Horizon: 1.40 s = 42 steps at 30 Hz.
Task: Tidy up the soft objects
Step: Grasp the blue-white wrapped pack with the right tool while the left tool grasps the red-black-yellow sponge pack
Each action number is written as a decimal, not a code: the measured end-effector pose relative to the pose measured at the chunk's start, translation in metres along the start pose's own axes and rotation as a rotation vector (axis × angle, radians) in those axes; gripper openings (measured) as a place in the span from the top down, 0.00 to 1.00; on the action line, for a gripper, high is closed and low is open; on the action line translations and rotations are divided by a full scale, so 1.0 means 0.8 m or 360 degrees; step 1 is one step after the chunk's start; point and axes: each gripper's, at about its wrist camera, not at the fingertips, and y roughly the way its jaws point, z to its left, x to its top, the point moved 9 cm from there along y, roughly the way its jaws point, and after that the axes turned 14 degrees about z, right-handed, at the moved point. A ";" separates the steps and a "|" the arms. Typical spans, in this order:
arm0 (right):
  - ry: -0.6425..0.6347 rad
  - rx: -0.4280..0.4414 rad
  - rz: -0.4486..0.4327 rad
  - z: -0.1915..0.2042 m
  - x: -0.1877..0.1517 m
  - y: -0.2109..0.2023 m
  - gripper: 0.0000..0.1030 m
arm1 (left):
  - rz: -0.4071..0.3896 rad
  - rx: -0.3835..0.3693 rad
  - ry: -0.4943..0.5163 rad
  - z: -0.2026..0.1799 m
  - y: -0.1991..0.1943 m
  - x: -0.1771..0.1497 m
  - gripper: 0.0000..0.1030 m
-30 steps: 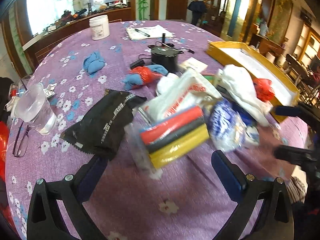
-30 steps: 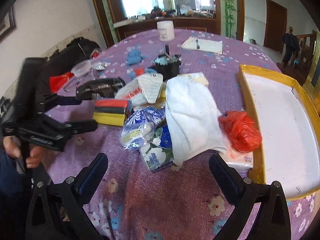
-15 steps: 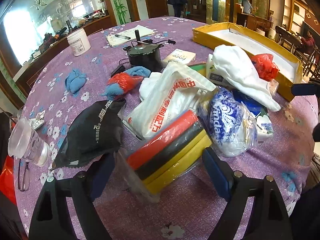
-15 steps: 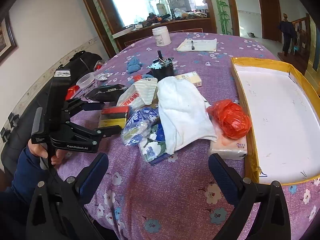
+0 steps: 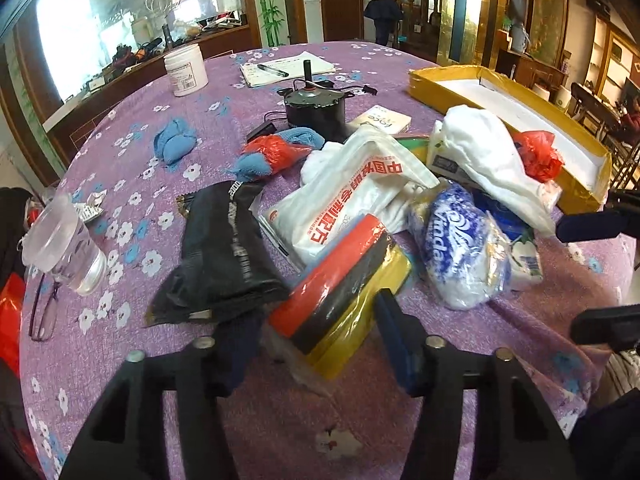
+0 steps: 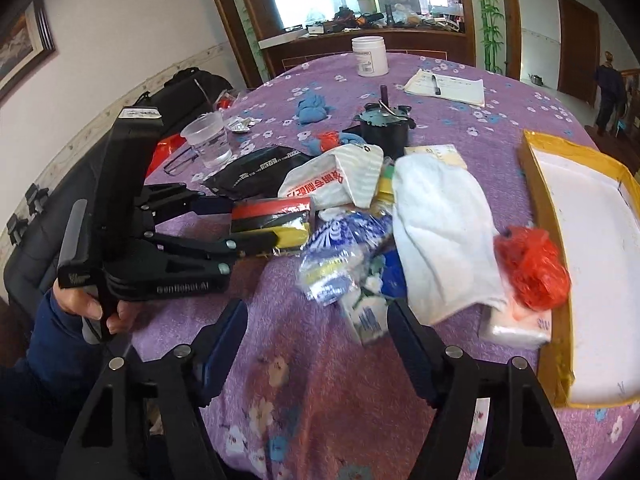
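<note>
The worktop [image 5: 248, 412] wears a purple cloth scattered with white and blue flowers. The wrapped pack [image 5: 340, 292] shows 3 bands: red, black, yellow. Beside it lies a black pouch [image 5: 224, 256] with white lettering, a white bag [image 5: 352, 196] printed in red, a blue-and-white tissue pack [image 5: 456, 248], and a yellow-edged white tray [image 6: 592, 248].

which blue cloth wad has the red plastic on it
The blue cloth wad beside the black motor; the other blue wad, lying alone farther left, is bare.
</note>
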 end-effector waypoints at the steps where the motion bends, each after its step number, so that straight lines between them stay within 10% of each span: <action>1: 0.0005 -0.0004 0.0011 0.001 0.005 0.005 0.25 | -0.0002 0.0012 0.0013 -0.001 0.002 0.001 0.30; 13: 0.0143 -0.0134 0.0169 -0.027 0.048 0.060 0.34 | -0.0062 -0.0004 -0.0071 0.011 -0.003 -0.010 0.52; 15: 0.0125 -0.0161 0.0148 -0.026 0.055 0.064 0.50 | -0.0046 -0.0035 -0.0062 0.012 -0.007 -0.017 0.52; 23: 0.0101 -0.0065 0.0030 -0.011 0.057 0.047 0.71 | -0.0079 0.0016 -0.0011 0.015 -0.018 -0.018 0.20; 33: 0.0149 0.0052 0.0062 -0.014 0.039 0.043 0.70 | 0.0064 0.0052 0.0067 0.010 0.025 -0.005 0.20; 42: 0.0092 -0.0015 0.0096 -0.010 0.035 0.057 0.60 | 0.0034 0.0090 0.0003 0.000 0.005 -0.023 0.57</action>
